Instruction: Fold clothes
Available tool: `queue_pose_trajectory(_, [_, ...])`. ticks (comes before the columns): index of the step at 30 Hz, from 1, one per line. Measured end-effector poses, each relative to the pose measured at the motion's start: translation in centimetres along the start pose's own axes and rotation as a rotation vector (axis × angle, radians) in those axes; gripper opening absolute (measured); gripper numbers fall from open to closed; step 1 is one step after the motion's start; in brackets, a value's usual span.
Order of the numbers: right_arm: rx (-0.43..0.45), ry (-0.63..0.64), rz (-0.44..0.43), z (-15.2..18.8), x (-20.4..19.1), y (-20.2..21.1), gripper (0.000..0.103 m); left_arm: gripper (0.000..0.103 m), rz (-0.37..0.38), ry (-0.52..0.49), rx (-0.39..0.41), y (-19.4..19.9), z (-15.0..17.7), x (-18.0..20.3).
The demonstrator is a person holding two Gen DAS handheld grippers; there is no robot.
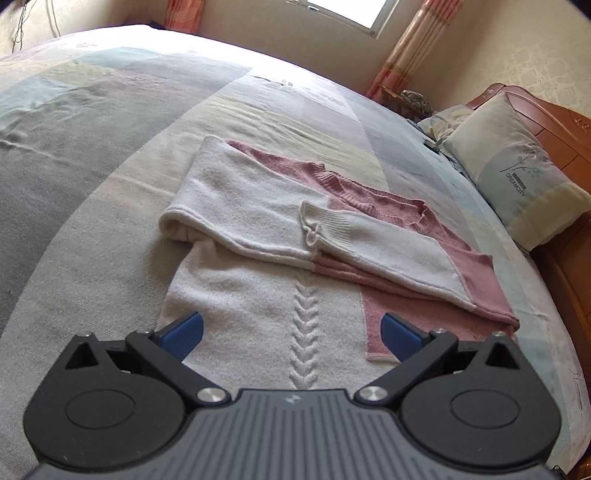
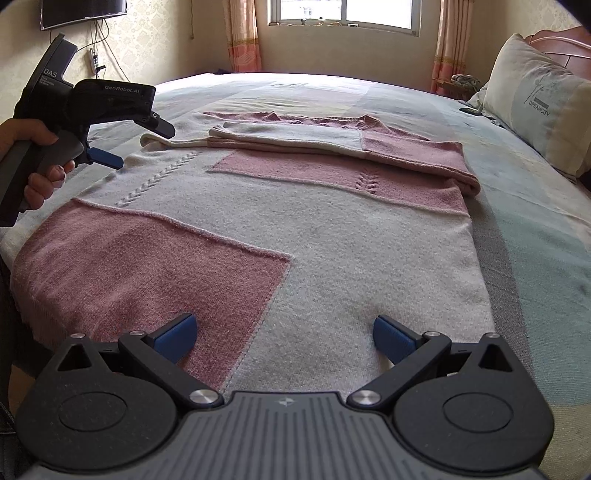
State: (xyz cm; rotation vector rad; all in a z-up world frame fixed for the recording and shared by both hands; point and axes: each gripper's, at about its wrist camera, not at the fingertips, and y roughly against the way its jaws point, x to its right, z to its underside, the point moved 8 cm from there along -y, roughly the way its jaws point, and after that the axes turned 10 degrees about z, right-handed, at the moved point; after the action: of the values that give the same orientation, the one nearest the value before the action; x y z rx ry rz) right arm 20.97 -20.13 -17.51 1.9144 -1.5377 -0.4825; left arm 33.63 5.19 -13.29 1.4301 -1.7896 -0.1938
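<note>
A pink and white knitted sweater [image 2: 314, 221] lies flat on the bed, its hem toward me and its collar far away. Both sleeves [image 1: 388, 247] are folded across the chest. My left gripper [image 1: 291, 334] hovers open over the white cable-knit panel on the sweater's left side, holding nothing. In the right wrist view that left gripper [image 2: 135, 142] appears at the far left, held by a person's hand [image 2: 37, 162], just above the fabric. My right gripper [image 2: 284, 334] is open low over the sweater's hem, its blue pads [image 2: 177, 336] on either side of the pink and white seam.
The sweater rests on a pastel patchwork bedspread [image 2: 535, 240]. A pillow [image 2: 535, 99] leans on the wooden headboard [image 1: 546, 125] at the right. Behind the bed are a window [image 2: 343, 14], curtains, and a wall-mounted screen [image 2: 81, 11].
</note>
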Motion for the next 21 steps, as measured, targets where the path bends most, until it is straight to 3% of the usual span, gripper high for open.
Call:
queue_pose_trajectory(5, [-0.002,0.002,0.003,-0.1,0.0,0.0,0.103,0.101,-0.077,0.057,-0.010,-1.6,-0.3,-2.5])
queue_pose_trajectory(13, [-0.015,0.008,0.015,-0.1,-0.2,-0.1,0.103,0.102,0.009,0.011,-0.004,-1.2,-2.0,-0.6])
queue_pose_trajectory(16, [-0.023,0.006,0.021,-0.2,-0.2,-0.2,0.103,0.102,-0.008,0.041,-0.050,-3.3,-1.7,-1.5])
queue_pose_trajectory(21, [-0.037,0.005,0.029,-0.3,-0.2,-0.2,0.103,0.101,-0.023,-0.046,-0.055,-0.8,-0.3,-0.1])
